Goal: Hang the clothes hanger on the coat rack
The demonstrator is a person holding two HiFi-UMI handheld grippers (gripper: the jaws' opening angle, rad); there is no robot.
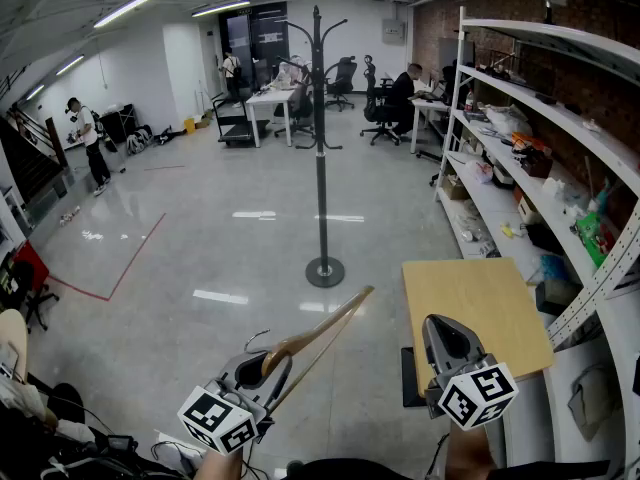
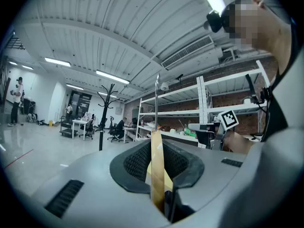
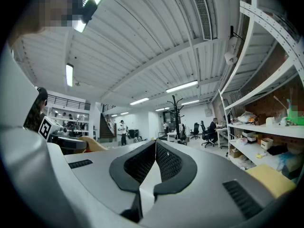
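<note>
The left gripper (image 1: 272, 366) has its fingers clamped on one end of the wooden hanger (image 1: 325, 328), which juts out above the glossy grey floor (image 1: 200, 238) toward the black coat rack (image 1: 320, 148) — well apart from it. The right gripper (image 1: 445, 330), fingers together and empty, sits at the near left corner of the wooden surface (image 1: 480, 298) — beside the white shelves (image 1: 545, 36).

One left gripper (image 1: 274, 361) and one right gripper (image 1: 441, 324), handheld, in smooth light-grey moulded plastic; the jaws are lined with black dimpled rubber pads (image 2: 137, 163), with black slotted vents (image 2: 66, 197) set in the housing. Each carries a white cube with black square markers (image 1: 218, 420). Wearer's dress: white top (image 2: 290, 110) crossed by a black strap (image 2: 276, 118), and a small black head-mounted camera (image 2: 214, 20).
</note>
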